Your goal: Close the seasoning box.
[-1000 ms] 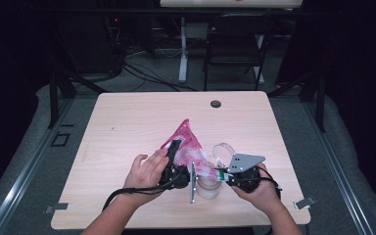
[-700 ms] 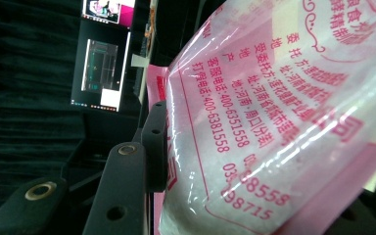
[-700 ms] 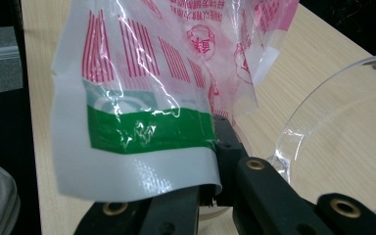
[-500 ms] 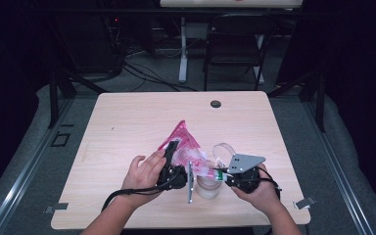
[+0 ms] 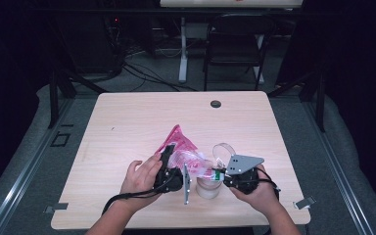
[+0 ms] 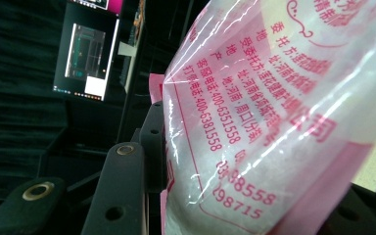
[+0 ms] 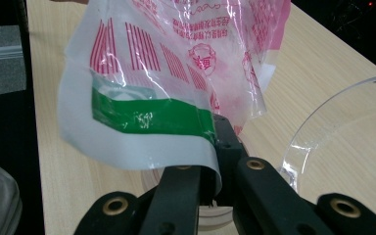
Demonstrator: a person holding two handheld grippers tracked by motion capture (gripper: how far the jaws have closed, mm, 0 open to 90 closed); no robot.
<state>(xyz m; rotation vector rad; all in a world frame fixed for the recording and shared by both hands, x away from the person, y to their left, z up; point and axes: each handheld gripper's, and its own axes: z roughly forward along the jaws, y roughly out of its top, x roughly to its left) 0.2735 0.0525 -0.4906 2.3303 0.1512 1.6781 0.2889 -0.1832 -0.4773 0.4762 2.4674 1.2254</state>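
A: Where's the bag (image 5: pixel 181 149)?

B: Near the table's (image 5: pixel 127 122) front edge. Your right gripper (image 7: pixel 214 161) pinches its green-striped mouth above the cup (image 5: pixel 209 187); your left gripper (image 5: pixel 172 161) clamps its body. Far half lies bare.

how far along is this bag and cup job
Done: both grippers hold the pink printed bag, the right gripper pinching its green-striped edge, the left gripper clamped on its side. In hand: bag raised above the clear cup. Left: no pouring visible yet.
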